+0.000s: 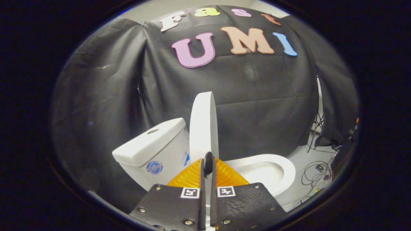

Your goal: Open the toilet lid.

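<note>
Your tongs (208, 166) pinch the rim of the toilet lid (203, 123), which stands upright beside the tank (151, 146); it's stiff, smooth plastic, probably light, so keep hold at that edge.

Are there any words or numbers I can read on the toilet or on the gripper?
None can be read.
Round blue sticker on the tank: print too small and blurred.
Small blue sticker on the tank's side by the raised lid: too blurred.
Two square black-and-white markers on the fingers: patterns, not words.
The gripper looks shut on the lid's edge.
</note>
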Demonstrator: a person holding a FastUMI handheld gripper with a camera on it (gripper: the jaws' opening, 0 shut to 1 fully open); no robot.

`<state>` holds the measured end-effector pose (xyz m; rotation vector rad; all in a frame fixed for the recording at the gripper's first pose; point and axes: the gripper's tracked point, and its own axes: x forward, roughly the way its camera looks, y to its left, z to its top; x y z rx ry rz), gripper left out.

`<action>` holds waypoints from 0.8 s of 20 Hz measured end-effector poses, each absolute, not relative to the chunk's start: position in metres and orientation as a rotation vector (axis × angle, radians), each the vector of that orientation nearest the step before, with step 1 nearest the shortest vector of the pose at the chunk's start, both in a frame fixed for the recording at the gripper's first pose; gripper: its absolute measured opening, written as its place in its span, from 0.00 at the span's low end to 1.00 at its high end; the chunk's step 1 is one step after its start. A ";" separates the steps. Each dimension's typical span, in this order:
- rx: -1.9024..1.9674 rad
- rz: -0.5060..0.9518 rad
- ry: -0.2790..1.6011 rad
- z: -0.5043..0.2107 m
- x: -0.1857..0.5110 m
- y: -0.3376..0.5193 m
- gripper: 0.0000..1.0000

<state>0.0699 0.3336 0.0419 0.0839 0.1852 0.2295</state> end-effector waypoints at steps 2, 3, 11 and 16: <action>0.083 0.245 0.183 0.042 0.074 0.343 0.06; 0.079 0.249 0.180 0.043 0.074 0.347 0.06; 0.075 0.323 0.155 0.042 0.069 0.381 0.06; 0.091 0.374 0.148 0.039 0.069 0.400 0.06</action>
